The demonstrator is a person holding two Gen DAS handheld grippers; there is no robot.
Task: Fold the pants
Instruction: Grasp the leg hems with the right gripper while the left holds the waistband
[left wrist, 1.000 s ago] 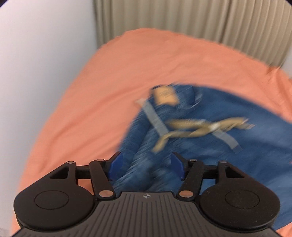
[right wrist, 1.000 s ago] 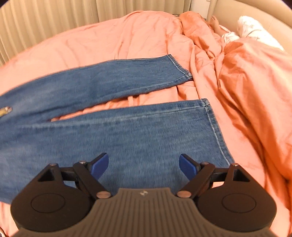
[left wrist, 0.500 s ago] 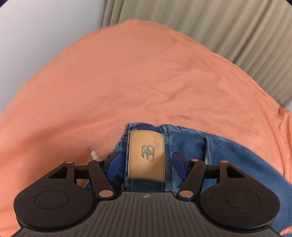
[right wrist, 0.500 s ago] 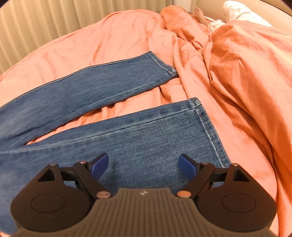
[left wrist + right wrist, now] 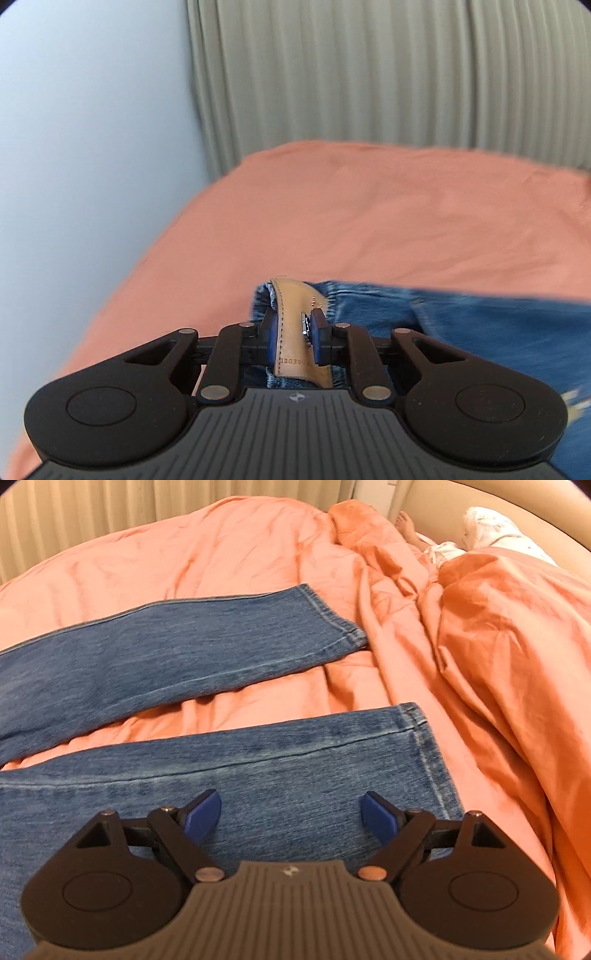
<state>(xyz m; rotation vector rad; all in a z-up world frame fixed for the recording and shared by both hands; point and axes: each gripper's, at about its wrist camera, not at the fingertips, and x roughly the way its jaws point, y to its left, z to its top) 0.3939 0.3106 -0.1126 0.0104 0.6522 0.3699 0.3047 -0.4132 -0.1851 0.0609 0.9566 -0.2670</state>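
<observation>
- The left gripper point(image 5: 293, 334) has just been closing, and its blue pads point(image 5: 317, 332) now pinch the waistband of the jeans point(image 5: 498, 332) at the tan leather patch point(image 5: 291, 317), which stands bunched up between them.
- The right gripper point(image 5: 291, 812) hangs with its jaws wide apart over the nearer leg point(image 5: 258, 775), close to that leg's hem; nothing is between its pads and it grips nothing.
- The jeans lie flat on the orange bed cover point(image 5: 221, 565). The farther leg point(image 5: 166, 642) runs alongside the nearer one, a strip of cover showing between them.
- Beyond both hems the orange duvet point(image 5: 498, 646) is heaped toward the bed's far right corner.
- Past the far edge hang pleated curtains point(image 5: 369, 74).
</observation>
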